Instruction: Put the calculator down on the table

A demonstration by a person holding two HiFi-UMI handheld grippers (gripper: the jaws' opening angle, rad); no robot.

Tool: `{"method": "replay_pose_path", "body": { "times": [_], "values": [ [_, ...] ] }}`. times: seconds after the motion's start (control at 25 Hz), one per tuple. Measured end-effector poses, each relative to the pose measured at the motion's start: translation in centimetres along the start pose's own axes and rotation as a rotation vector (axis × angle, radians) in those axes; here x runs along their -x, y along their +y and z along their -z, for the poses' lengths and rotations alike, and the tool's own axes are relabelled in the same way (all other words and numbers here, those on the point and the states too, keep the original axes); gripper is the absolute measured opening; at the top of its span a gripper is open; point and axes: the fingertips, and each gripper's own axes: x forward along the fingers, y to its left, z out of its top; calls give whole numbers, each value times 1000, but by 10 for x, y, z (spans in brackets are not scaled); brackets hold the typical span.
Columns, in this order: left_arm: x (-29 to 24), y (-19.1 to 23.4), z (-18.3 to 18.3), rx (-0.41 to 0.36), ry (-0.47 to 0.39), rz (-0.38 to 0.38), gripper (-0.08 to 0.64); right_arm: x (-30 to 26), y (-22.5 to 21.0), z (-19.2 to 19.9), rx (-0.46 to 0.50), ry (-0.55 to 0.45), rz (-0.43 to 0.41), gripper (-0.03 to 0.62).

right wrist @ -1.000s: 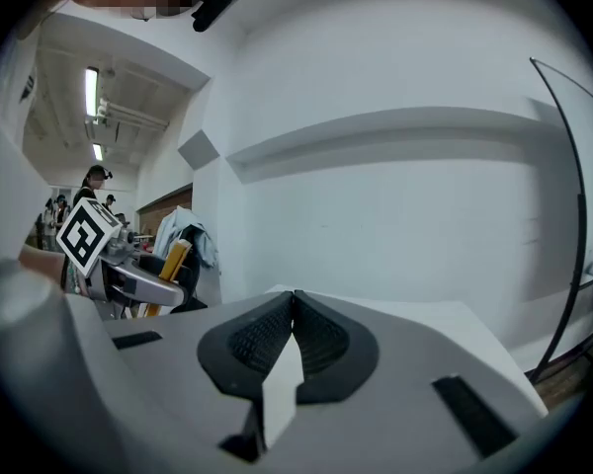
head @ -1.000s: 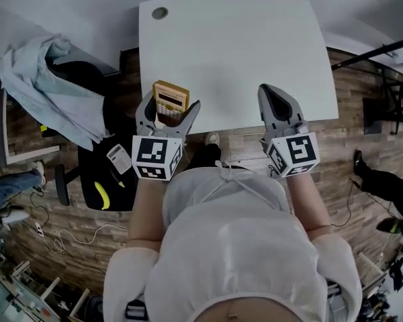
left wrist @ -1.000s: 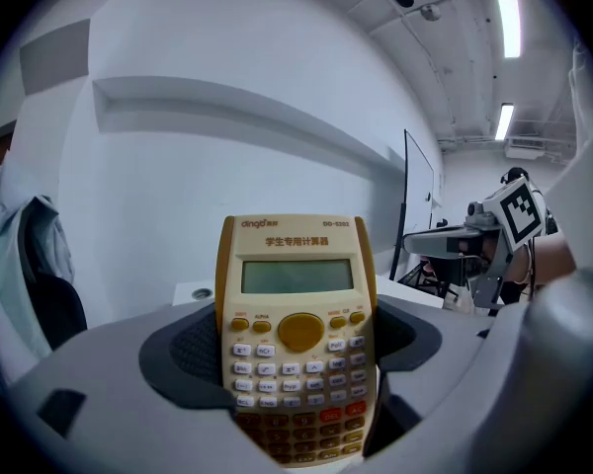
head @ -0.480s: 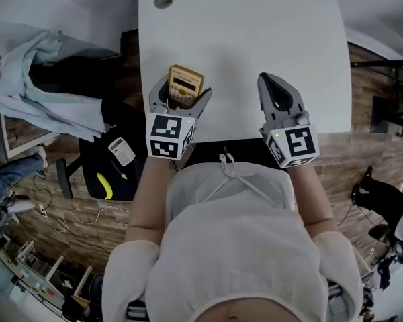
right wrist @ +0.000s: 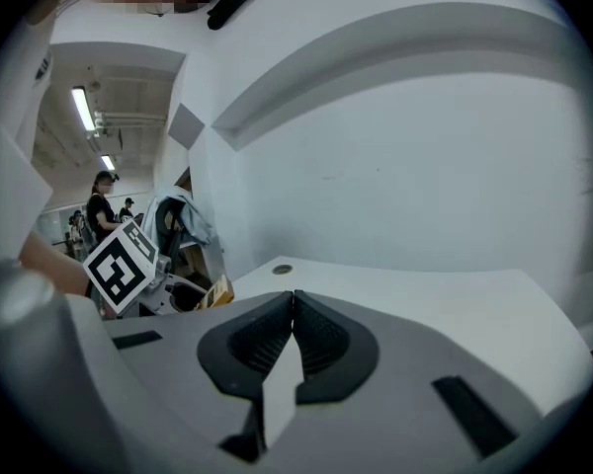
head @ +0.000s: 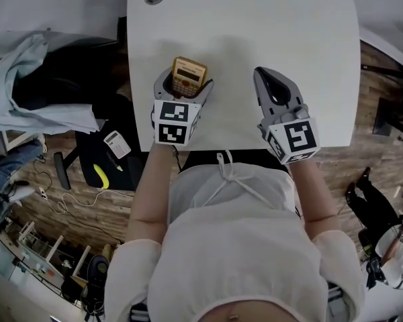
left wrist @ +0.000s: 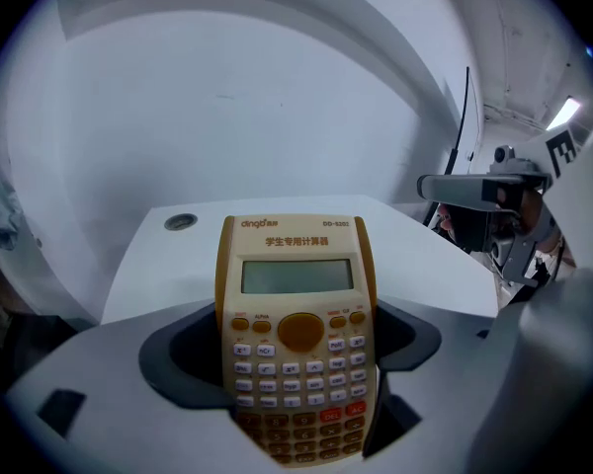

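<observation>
We hold the calculator by its lower key end in our left tool, whose jaws pinch its two long sides. The display end sticks out past them and the key face is turned up toward us. It hangs over the near left part of the table, just inside the near edge, so a release would land it on the white top and not on the floor. We cannot tell whether its underside touches the table yet. We judge the carry is about done, and what is left is to lower it flat and spread the jaws. A grip on the narrow end alone lets the long free end swing, so we would bring that end down gently first. Our right tool sits over the table's near right part, well apart from the calculator, jaws pressed together on nothing and held aside, since one tool is enough here
</observation>
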Motion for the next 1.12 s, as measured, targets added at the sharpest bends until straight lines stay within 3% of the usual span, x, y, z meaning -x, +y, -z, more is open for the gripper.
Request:
{"method": "replay_pose_path", "body": {
  "times": [0.24, 0.68, 1.12],
  "values": [
    [-28, 0, 9, 13, 92, -9, 414, -20, -15, 15, -19, 48, -39, 6],
    [-56, 1, 19, -11, 212, -99, 414, -31, -40, 28, -31, 80, -67, 6],
    [-59, 4, 22, 13, 205, -121, 414, -34, -50, 36, -40, 99, -59, 6]
  ]
}}
